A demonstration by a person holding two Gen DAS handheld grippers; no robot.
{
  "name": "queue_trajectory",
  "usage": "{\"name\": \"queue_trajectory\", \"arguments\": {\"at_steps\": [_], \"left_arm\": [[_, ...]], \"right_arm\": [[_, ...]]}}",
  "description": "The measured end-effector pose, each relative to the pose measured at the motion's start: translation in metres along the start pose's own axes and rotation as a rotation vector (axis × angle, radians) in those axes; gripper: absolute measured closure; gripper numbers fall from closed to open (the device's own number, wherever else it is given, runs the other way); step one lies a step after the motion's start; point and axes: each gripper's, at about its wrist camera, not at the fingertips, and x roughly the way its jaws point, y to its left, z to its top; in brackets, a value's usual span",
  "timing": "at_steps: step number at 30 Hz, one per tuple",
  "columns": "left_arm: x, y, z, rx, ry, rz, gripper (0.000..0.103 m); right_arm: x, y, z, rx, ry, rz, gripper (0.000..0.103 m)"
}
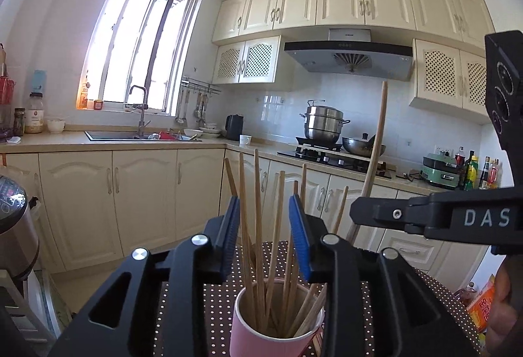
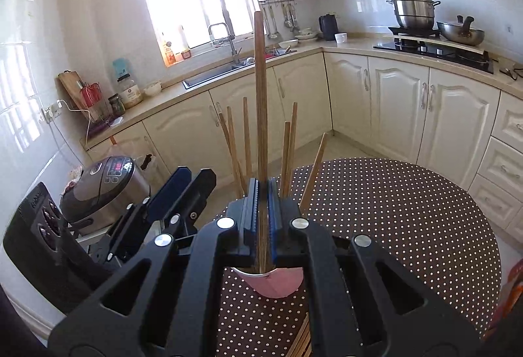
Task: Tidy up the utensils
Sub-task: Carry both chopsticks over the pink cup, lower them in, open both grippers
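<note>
The right gripper (image 2: 263,210) pinches one light, stiff, slippery chopstick (image 2: 260,95) low on its shaft, upright above the pink cup (image 1: 261,324) at six o'clock, while the left gripper (image 1: 266,226), part-open, clasps nothing.

We count one pink cup (image 1: 261,321) on one dotted table (image 2: 408,210), and at least nine wooden chopsticks (image 1: 258,219) standing in it; the exact number is hard to tell. One more chopstick (image 2: 261,115) stands apart. There are two grippers, left (image 1: 266,236) and right (image 2: 262,210).
</note>
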Motion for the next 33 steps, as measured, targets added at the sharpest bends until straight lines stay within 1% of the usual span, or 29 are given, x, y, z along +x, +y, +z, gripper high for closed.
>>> {"name": "queue_trajectory", "arguments": {"at_steps": [1,6,8,13,17,24,27,29,31,33], "left_arm": [[-0.001,0.001,0.000,0.004,0.002,0.006,0.069],[-0.008,0.004,0.001,0.014,0.009,0.019,0.068],[-0.010,0.006,0.001,0.014,0.010,0.027,0.063],[-0.015,0.010,0.003,0.013,0.013,0.038,0.061],[-0.018,0.012,0.005,0.011,0.014,0.038,0.058],[-0.025,0.013,0.008,0.015,0.012,0.049,0.055],[-0.028,0.015,0.009,0.008,0.011,0.054,0.054],[-0.031,0.017,0.010,0.002,0.015,0.057,0.054],[-0.033,0.018,0.011,0.001,0.015,0.062,0.053],[-0.035,0.019,0.012,0.002,0.013,0.070,0.053]], "right_arm": [[0.001,0.001,-0.001,0.000,0.004,0.001,0.097],[0.007,0.003,-0.004,0.004,0.020,-0.001,0.097],[0.009,0.003,-0.005,0.009,0.025,0.004,0.097],[0.015,0.004,-0.007,0.027,0.043,0.029,0.096],[0.016,0.006,-0.008,0.035,0.043,0.026,0.096],[0.013,0.008,-0.009,0.034,0.050,0.023,0.094],[0.010,0.007,-0.009,0.040,0.040,0.016,0.086],[0.007,0.004,-0.008,0.046,0.031,0.014,0.078],[0.004,0.004,-0.008,0.049,0.024,0.015,0.073],[0.001,0.005,-0.008,0.045,0.021,0.016,0.072]]}}
